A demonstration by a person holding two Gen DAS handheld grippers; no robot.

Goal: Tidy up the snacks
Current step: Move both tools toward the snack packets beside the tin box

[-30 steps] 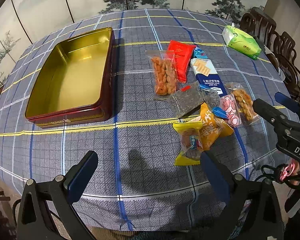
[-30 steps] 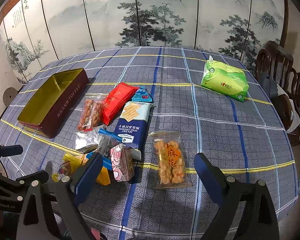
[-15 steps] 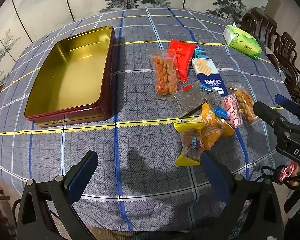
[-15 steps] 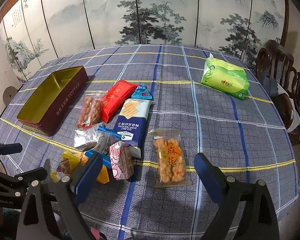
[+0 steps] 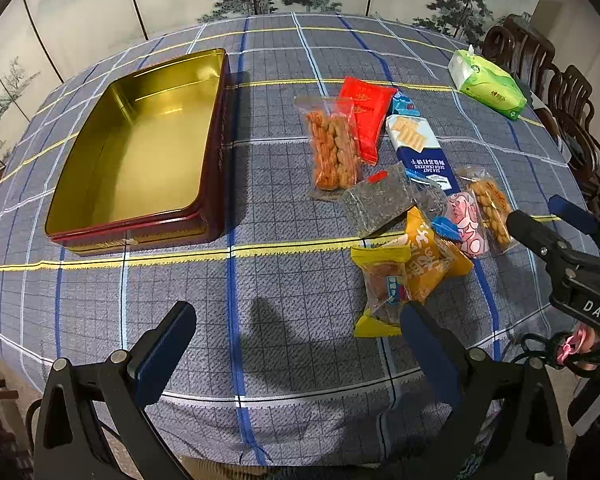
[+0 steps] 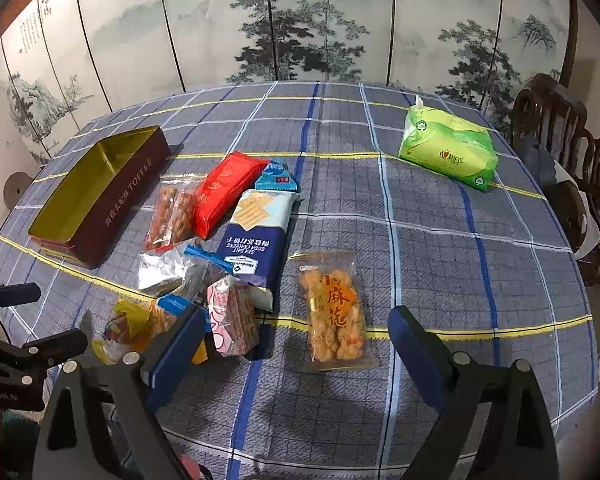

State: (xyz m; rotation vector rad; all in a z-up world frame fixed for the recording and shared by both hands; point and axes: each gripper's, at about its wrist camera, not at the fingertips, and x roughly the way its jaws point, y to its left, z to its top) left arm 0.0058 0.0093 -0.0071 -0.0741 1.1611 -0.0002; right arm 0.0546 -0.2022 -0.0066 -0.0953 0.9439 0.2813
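An open gold-lined toffee tin point(image 5: 140, 152) point(image 6: 96, 196) lies empty at the table's left. To its right lie several snack packs: a red pack point(image 5: 366, 114) point(image 6: 224, 192), a clear bag of fried twists point(image 5: 334, 148) point(image 6: 172, 212), a blue cracker box point(image 5: 420, 152) point(image 6: 256, 236), a yellow pack point(image 5: 384, 284), an orange pack point(image 5: 428, 256), a pink pack point(image 6: 232, 314) and a twist bag with red characters point(image 6: 334, 312). My left gripper point(image 5: 296, 340) is open and empty above the near table edge. My right gripper point(image 6: 296, 344) is open and empty, hovering near the twist bag.
A green tissue pack point(image 5: 486, 84) point(image 6: 448, 152) lies at the far right. Dark wooden chairs point(image 6: 572, 152) stand along the right side. A painted folding screen point(image 6: 300, 20) stands behind the table. The checked tablecloth point(image 5: 260, 280) covers the round table.
Both grippers have drifted slightly; the scene shifts a little in both views. Nothing was picked up or moved.
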